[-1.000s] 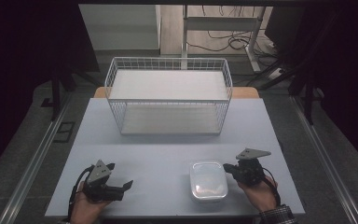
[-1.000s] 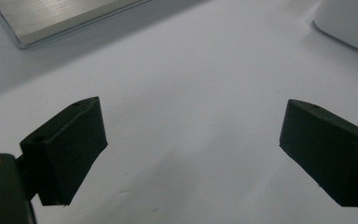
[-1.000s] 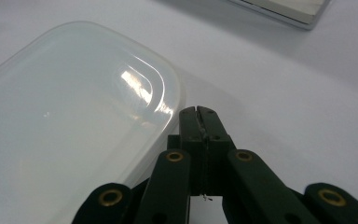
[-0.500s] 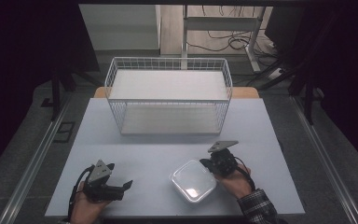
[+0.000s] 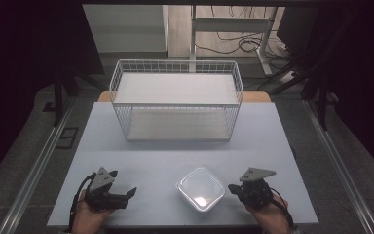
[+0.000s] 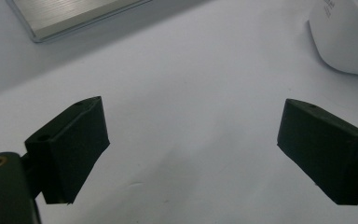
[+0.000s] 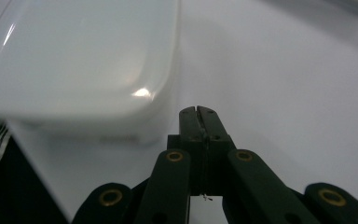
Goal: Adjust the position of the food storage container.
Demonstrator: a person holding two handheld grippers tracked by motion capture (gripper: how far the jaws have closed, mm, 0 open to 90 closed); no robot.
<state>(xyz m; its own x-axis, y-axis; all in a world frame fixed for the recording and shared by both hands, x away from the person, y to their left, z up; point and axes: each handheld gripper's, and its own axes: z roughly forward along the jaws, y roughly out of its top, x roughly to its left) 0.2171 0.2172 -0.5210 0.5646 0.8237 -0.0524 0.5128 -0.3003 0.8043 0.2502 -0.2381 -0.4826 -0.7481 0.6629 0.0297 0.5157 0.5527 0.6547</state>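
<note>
A clear square plastic container with a lid (image 5: 200,187) sits on the pale table (image 5: 175,156) near its front edge, turned slightly askew. My right gripper (image 5: 232,188) lies just right of it, a little apart, pointing left at it with its jaws shut and nothing between them. In the right gripper view the shut gripper (image 7: 198,113) stops short of the container's corner (image 7: 79,60). My left gripper (image 5: 129,196) rests at the front left, open and pointing right. The left gripper view has its open gripper (image 6: 193,147) over bare table, with the container (image 6: 349,37) farther off.
A white wire basket (image 5: 175,105) stands at the back middle of the table, open at the top. A flat silvery slab (image 6: 74,18) lies beyond the left jaw. The table's front edge runs close behind both hands. Dark floor, rails and cables surround the table.
The right gripper swept left against the container, sliding it left and turning it, then drew back to the right. The left gripper stayed put.
</note>
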